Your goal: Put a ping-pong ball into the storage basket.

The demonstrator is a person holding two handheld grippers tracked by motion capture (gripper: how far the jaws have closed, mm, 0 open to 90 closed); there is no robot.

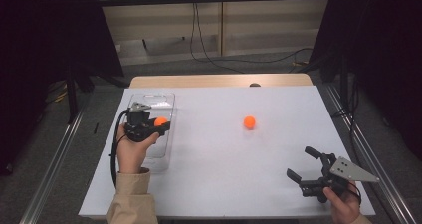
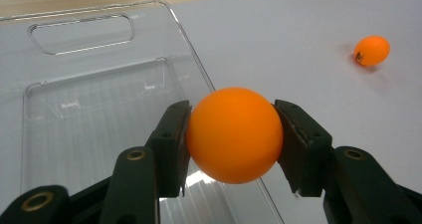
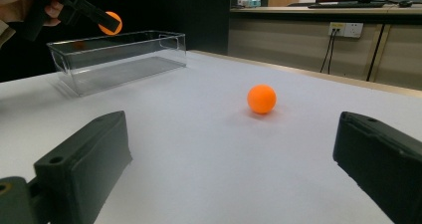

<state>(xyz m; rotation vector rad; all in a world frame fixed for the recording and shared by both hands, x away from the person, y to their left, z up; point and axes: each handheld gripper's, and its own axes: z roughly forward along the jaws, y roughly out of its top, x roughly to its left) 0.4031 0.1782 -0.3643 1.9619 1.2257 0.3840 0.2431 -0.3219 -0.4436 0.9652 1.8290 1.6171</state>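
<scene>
White tabletop (image 1: 224, 174) bore a clear bin (image 1: 164, 98). Left gripper (image 1: 160, 124) clamped an orange ball (image 2: 234, 134) above its rim, release pending; right gripper (image 1: 304, 163) stood wide, second ball (image 1: 249, 122) unclaimed.

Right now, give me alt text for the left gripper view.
Left gripper clamps an orange ball over the right edge of an empty clear plastic bin. A second orange ball lies on the white table.

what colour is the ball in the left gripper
Plain orange ball, clearest in the left gripper view.
</scene>
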